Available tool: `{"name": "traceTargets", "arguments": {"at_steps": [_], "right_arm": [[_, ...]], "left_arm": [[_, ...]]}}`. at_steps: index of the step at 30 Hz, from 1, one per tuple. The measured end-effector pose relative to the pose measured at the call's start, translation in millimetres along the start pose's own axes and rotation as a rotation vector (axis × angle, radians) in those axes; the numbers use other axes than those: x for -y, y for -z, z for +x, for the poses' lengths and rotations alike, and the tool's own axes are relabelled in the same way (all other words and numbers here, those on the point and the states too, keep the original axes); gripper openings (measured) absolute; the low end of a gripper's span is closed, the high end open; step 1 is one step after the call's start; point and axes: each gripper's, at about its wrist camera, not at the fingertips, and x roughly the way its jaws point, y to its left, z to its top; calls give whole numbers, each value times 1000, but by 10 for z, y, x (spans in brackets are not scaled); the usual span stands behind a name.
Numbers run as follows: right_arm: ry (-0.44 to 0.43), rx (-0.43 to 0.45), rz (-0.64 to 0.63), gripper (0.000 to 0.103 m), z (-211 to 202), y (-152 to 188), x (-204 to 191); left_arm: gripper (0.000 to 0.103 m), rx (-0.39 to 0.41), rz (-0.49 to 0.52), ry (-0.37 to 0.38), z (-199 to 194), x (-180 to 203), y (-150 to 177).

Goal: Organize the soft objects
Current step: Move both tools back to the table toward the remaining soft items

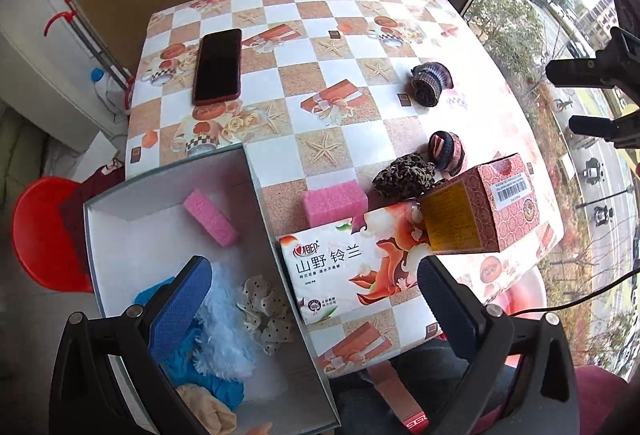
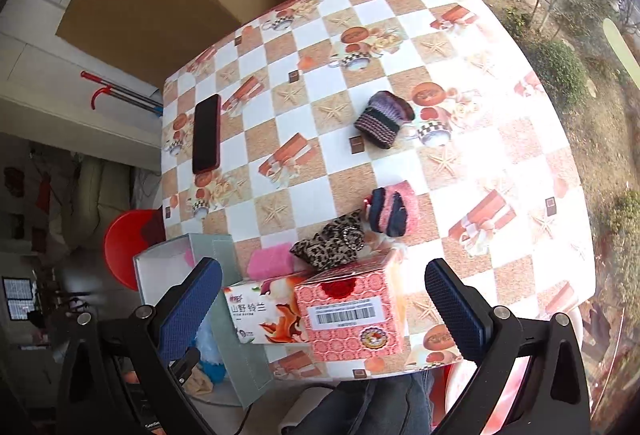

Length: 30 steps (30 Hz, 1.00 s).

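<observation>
Both grippers stand wide open and hold nothing. From its own wrist view, the left gripper (image 1: 316, 291) hovers over the near edge of the table (image 1: 360, 15), its left finger above the open box (image 1: 176, 255) and its right finger above the tissue pack (image 1: 352, 267). The right gripper (image 2: 324, 299) hangs above the same near edge, with the pink carton (image 2: 352, 311) and the tissue pack between its fingers

Inside the box lie a pink sponge (image 1: 211, 217), a white fluffy cloth (image 1: 224, 319), a blue cloth (image 1: 200, 375), a polka-dot scrunchie (image 1: 266, 311) and a beige cloth (image 1: 208, 411). The box hangs off the left near corner of the table

On the checkered tablecloth a second pink sponge (image 1: 335, 202) sits just beside the box and touches the far side of the tissue pack. A leopard-print scrunchie (image 1: 404, 175) lies to its right, close behind the pink carton, which leans on the tissue pack. A rolled pink and navy sock (image 1: 446, 151) sits just behind the scrunchie, and a rolled purple striped sock (image 1: 430, 83) lies farther back, well apart. A dark phone (image 1: 218, 66) lies flat on the far left part of the table
</observation>
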Motion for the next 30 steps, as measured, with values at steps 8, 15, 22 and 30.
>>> {"name": "traceTargets", "arguments": {"at_steps": [8, 15, 22, 30], "right_arm": [[-10, -136, 131, 102, 511, -179, 851], [-73, -258, 134, 102, 1122, -364, 980], [-43, -394, 65, 102, 1708, -525, 856], [132, -477, -27, 102, 2178, -476, 827]], "left_arm": [[103, -132, 320, -73, 776, 411, -597], [103, -267, 439, -32, 1350, 506, -882], [103, -375, 588, -7, 1722, 643, -919], [103, -459, 652, 41, 2024, 839, -978]]}}
